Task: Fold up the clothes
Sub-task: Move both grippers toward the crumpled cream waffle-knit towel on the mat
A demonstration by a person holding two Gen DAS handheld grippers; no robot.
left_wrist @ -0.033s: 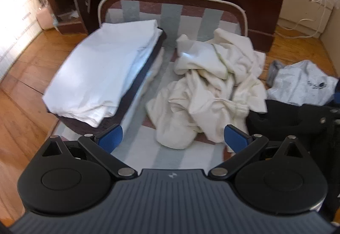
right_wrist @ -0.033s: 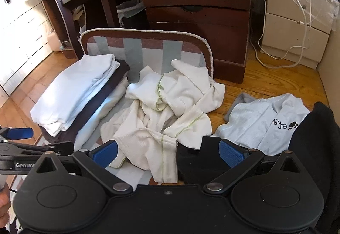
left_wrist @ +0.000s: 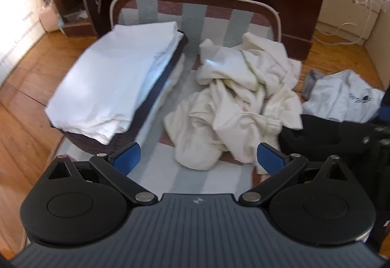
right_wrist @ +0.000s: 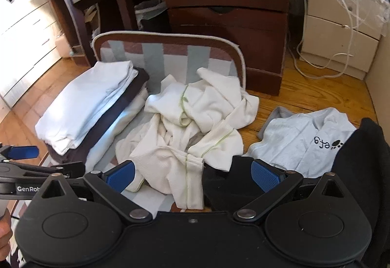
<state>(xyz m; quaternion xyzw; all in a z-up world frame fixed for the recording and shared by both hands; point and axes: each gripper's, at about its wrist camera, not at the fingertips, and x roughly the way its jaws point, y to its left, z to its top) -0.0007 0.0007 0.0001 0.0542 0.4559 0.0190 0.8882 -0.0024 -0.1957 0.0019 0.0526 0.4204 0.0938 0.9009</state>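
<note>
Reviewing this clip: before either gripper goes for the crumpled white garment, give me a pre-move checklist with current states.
1. Left gripper open and empty: ok, blue pads wide apart, nothing between them.
2. Right gripper open and empty: ok, jaws spread, nothing clamped.
3. Crumpled white waffle-knit garment with green trim reachable: ok, it lies loose on the striped mat, uncovered.
4. Folded stack of white and dark brown clothes out of the way: ok, beside the garment, though their edges look close.
5. Black garment clear of the white one: cannot tell, their near edges meet or overlap.
6. Light grey printed top separate: ok, it lies on the wooden floor.
</note>
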